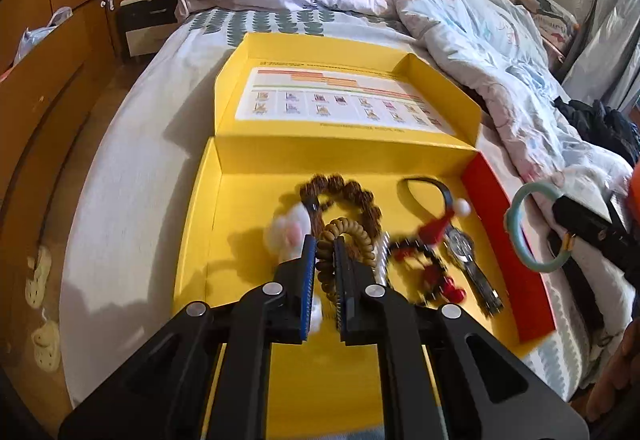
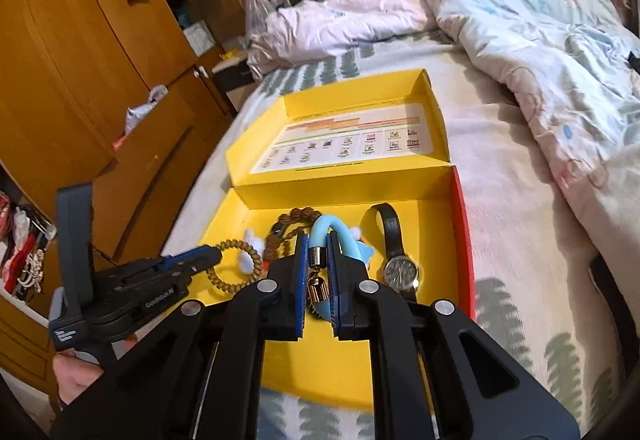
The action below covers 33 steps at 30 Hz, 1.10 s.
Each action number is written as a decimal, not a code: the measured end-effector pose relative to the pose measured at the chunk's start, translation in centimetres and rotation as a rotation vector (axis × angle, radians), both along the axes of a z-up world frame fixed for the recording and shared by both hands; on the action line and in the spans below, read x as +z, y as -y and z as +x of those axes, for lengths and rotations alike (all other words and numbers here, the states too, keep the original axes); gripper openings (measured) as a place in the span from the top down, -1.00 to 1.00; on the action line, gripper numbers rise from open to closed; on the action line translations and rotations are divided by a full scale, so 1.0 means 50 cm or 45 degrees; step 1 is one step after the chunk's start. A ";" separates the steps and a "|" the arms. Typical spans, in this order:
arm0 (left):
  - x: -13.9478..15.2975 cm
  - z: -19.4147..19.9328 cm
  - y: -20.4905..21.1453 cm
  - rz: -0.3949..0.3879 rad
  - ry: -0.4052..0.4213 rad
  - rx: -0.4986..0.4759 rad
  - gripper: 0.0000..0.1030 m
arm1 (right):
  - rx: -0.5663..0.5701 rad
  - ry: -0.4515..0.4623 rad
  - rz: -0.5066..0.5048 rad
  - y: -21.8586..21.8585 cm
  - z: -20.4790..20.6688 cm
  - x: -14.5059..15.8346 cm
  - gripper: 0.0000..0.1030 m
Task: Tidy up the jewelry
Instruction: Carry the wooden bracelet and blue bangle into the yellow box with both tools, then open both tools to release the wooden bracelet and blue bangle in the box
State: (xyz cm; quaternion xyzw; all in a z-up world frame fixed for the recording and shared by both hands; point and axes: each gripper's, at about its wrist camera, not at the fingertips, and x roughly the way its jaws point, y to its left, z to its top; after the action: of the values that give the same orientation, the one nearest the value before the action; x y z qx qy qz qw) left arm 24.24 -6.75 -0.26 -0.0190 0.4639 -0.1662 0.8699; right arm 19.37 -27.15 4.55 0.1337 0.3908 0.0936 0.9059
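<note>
The tan coil bracelet (image 1: pixel 348 240) is pinched between the closed fingers (image 1: pixel 306 260) of the left gripper (image 1: pixel 325 252), hanging over the yellow box (image 1: pixel 248 168). The blue bangle (image 2: pixel 332 236), with gold caps, is clamped in the closed fingers (image 2: pixel 300 260) of the right gripper (image 2: pixel 318 260), also above the box. Inside the box lie a brown bead bracelet (image 1: pixel 352 196), a white fluffy piece (image 1: pixel 290 232), a red bead bracelet (image 1: pixel 428 268) and a wristwatch (image 2: pixel 400 268) by its red side wall. The box sits open on the bed (image 2: pixel 520 220), towards its near edge, the quilt (image 2: pixel 540 20) heaped behind.
</note>
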 end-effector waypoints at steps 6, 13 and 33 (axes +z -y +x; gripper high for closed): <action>-0.027 0.043 0.011 -0.018 -0.034 -0.023 0.82 | -0.032 -0.072 -0.020 0.022 0.054 -0.059 0.80; -0.070 0.059 0.043 -0.012 -0.095 -0.093 0.82 | -0.106 -0.158 -0.083 0.055 0.075 -0.105 0.80; -0.050 0.052 -0.006 -0.067 -0.101 -0.025 0.78 | -0.055 -0.180 -0.120 0.016 0.059 -0.138 0.72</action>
State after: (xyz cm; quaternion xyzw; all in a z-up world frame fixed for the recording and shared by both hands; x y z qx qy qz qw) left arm 26.83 -6.45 -2.76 -0.0437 0.4937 -0.1860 0.8484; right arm 22.31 -27.92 -2.34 0.1055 0.4547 0.0458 0.8832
